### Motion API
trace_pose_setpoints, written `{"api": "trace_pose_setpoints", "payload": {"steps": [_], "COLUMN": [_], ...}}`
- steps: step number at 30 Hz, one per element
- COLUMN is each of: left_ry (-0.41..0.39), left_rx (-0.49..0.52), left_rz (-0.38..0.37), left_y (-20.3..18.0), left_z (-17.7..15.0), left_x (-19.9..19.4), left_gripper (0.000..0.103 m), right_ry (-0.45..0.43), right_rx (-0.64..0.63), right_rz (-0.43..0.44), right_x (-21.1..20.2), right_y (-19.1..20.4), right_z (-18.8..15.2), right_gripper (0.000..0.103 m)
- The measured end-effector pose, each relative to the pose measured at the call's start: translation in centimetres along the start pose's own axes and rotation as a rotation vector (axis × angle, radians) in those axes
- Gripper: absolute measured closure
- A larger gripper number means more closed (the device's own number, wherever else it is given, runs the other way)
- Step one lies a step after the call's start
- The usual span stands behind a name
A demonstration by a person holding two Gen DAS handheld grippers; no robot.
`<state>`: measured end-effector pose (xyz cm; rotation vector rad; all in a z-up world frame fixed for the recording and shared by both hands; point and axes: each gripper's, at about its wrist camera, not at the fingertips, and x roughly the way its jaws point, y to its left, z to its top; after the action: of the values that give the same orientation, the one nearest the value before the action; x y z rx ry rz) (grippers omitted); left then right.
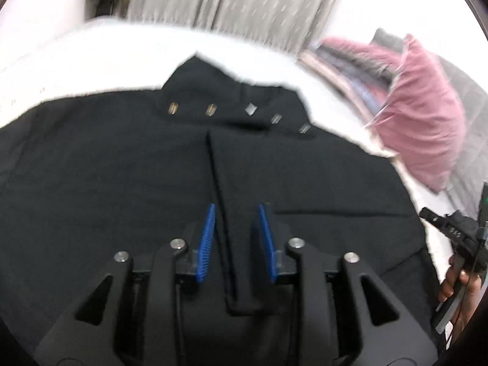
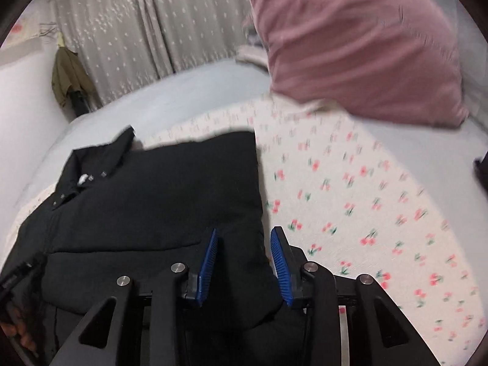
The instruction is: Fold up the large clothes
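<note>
I have one black jacket (image 1: pixel 122 183) lying on the bed (image 2: pixel 350 189), collar away from me, on the cherry-print sheet. My left gripper (image 1: pixel 236 213) hangs over the middle of it with its blue pads parted around the front placket (image 1: pixel 219 183), not pinching anything. My right gripper (image 2: pixel 244 238) sits at the jacket's right edge, fingers spread, with a thick bulge of black fabric between them. The frame is blurred there, so I think the pads are only near the cloth, not clamped on it.

Risks as I judge them: the jacket looks padded and bulky, so a shallow pinch at the right edge could slip off or catch only the top layer, leaving the fold lopsided. If my left gripper closes on the placket alone, the flap may lift without the body following. The pink pillow (image 2: pixel 360 39) stands close behind on the right, and a wide swing could knock it.

Count: one jacket, five metal snaps (image 1: pixel 250 109) along the collar, one pink pillow, two grippers, one olive garment (image 2: pixel 68 76) hanging by the curtain (image 2: pixel 146 21).
</note>
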<state>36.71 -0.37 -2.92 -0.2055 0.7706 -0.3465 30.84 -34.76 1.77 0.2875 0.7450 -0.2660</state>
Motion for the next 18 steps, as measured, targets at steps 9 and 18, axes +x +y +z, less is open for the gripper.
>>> {"api": "trace_pose_setpoints", "payload": {"steps": [9,18], "left_ry": [0.162,0.140], "left_rx": [0.041,0.084], "left_rz": [0.065,0.228], "left_y": [0.8,3.2], "left_z": [-1.1,-2.4], "left_x": [-0.2,-8.6], "left_gripper": [0.030,0.015], "right_ry": [0.090,0.048], "right_rx": [-0.059,-0.006], "right_rz": [-0.065,0.018], "right_x": [0.5,-7.4], "right_y": [2.3,5.2], "right_z": [-1.9,-2.4], "right_gripper": [0.049,0.031]}}
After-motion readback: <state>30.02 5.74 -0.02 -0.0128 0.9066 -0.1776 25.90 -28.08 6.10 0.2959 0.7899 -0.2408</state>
